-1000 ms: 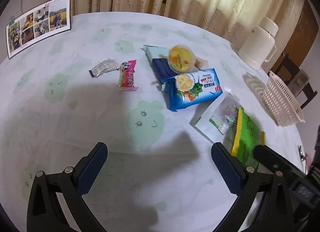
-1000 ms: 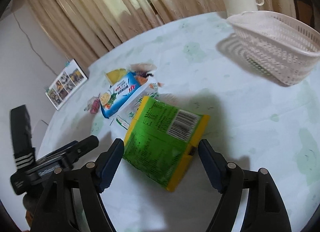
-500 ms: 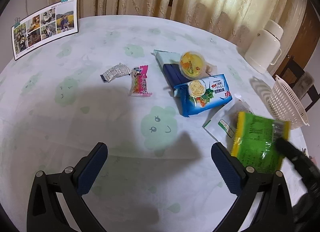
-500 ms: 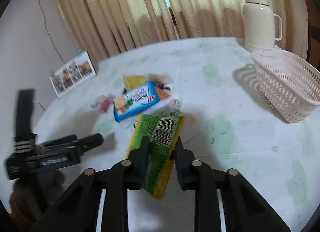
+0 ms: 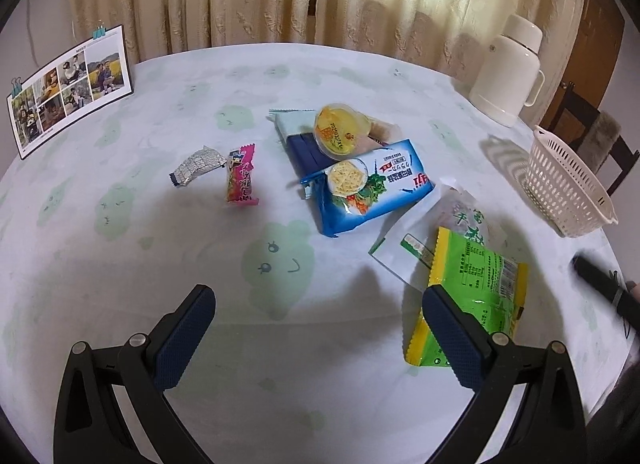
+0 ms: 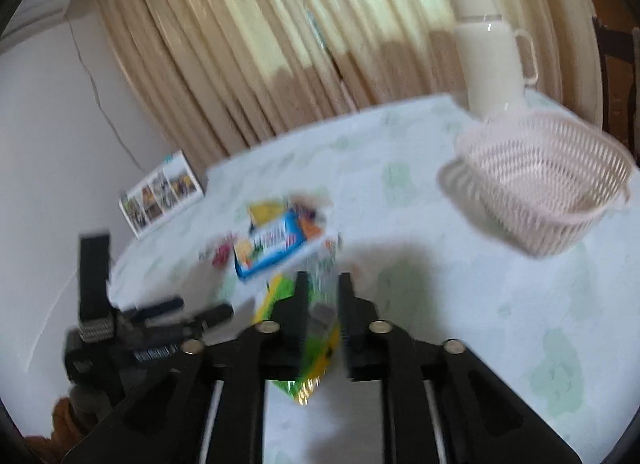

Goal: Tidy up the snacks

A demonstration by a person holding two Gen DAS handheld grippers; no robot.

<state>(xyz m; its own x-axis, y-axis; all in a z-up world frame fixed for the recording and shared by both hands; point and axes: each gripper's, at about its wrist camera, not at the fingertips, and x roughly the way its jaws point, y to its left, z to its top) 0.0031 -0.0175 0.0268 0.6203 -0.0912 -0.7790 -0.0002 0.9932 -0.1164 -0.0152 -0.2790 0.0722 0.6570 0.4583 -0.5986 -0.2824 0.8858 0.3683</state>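
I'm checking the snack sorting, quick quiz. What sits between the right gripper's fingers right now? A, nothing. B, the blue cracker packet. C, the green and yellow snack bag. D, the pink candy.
C: in the right wrist view the green and yellow snack bag stands between the fingers of the right gripper, whose jaws are opening slightly, while the blue cracker packet lies on the table beyond.

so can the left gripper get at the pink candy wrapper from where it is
Probably yes: the left gripper is open and empty, and bare tablecloth lies between it and the pink candy wrapper, which lies apart from the other snacks.
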